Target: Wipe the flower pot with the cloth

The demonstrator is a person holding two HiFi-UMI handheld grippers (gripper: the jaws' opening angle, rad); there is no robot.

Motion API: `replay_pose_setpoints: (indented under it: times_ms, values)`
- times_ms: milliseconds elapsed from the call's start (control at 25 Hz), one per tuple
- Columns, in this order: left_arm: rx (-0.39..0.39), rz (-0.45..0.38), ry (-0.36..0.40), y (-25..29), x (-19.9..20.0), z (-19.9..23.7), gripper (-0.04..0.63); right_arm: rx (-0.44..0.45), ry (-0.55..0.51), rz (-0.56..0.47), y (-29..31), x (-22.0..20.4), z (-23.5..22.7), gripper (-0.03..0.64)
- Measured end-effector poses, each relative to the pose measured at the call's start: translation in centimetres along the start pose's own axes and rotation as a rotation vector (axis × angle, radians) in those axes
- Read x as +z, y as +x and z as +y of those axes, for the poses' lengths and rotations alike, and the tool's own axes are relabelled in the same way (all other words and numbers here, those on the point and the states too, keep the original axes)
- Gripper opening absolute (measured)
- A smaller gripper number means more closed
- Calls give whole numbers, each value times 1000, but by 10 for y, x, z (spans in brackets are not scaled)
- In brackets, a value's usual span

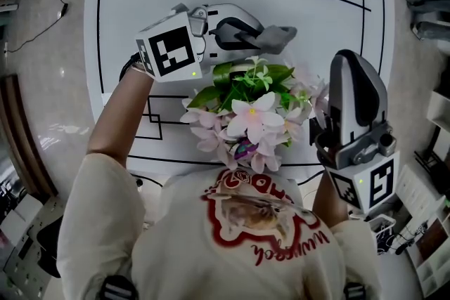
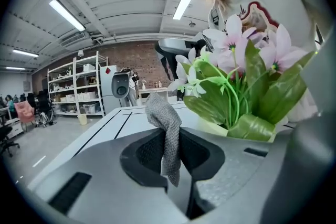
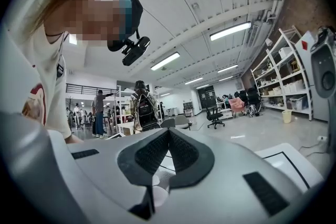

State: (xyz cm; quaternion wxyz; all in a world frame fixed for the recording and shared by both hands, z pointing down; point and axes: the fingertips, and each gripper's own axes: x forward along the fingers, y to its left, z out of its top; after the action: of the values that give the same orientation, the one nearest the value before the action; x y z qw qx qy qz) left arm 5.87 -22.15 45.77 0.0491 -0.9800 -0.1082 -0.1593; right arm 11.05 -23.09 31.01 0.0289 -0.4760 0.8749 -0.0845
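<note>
1. Two things hide the flower pot in the head view: the flowers (image 1: 249, 116) and their green leaves cover it from above, so only the bouquet shows. It stands on the white table (image 1: 126, 10) near the front edge, just before the person's chest and between the two grippers.
2. In the left gripper view a pale edge (image 2: 209, 126) shows under the leaves. I cannot tell if it is the rim of the pot.
3. The left gripper (image 1: 256, 35) is closed on the grey cloth (image 2: 165, 134). One end of the cloth stands up beyond the jaws and the other hangs down behind them. The cloth is close beside the leaves, but contact is not clear.
4. The right gripper (image 1: 350, 63) is at the right of the flowers, with its jaws pressed together and nothing between them.
5. The person's arms are cut off by the lower frame edge.
6. The table has black lines drawn on it. The floor around it is pale and glossy, with cables.
7. The room has a brick wall (image 2: 131, 60), metal shelves (image 2: 73, 86), long ceiling lights (image 2: 67, 14) and office chairs (image 3: 215, 115).
</note>
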Motion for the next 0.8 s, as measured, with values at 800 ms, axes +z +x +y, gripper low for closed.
replay_pose_setpoints:
  times_ms: [800]
  values:
    - [-44,28,-15,-4,-5,-14,58,-1,11,-15,-5,6,3,-2]
